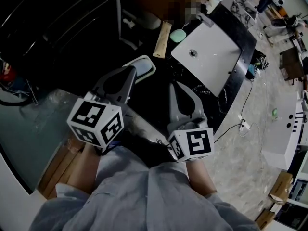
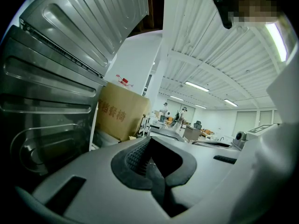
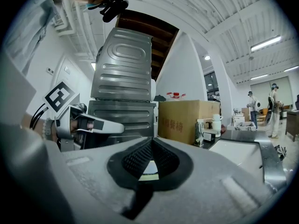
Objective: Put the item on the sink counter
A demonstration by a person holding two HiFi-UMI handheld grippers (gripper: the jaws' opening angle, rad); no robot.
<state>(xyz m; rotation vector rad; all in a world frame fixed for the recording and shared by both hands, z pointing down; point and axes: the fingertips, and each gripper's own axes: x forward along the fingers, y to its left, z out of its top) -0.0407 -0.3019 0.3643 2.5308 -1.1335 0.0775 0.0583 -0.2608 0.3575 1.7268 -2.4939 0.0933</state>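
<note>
In the head view, we hold the left hand-held gripper (image 1: pixel 131 72) and right hand-held gripper (image 1: pixel 174 87) near us. A pale green item (image 1: pixel 178 35) lies farther off on the bench (image 1: pixel 241 63), just left of the sink (image 1: pixel 211 57). In the left gripper view, the jaws meet with nothing between them. In the right gripper view, the jaws are likewise closed and empty.

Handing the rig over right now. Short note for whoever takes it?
Grippers: left gripper is shut with nothing between its jaws; right gripper is also shut and empty. Both are held out side by side toward the counter.
Things: sink counter lies ahead, with the white basin set in it. A green piece and a tan bar lie on the counter by the basin's edge.
Done: unclear; nothing is in hand, and the pictures do not show which item is meant.
Left: confirm the item; if it is not on the counter yet, fetch and place it.
</note>
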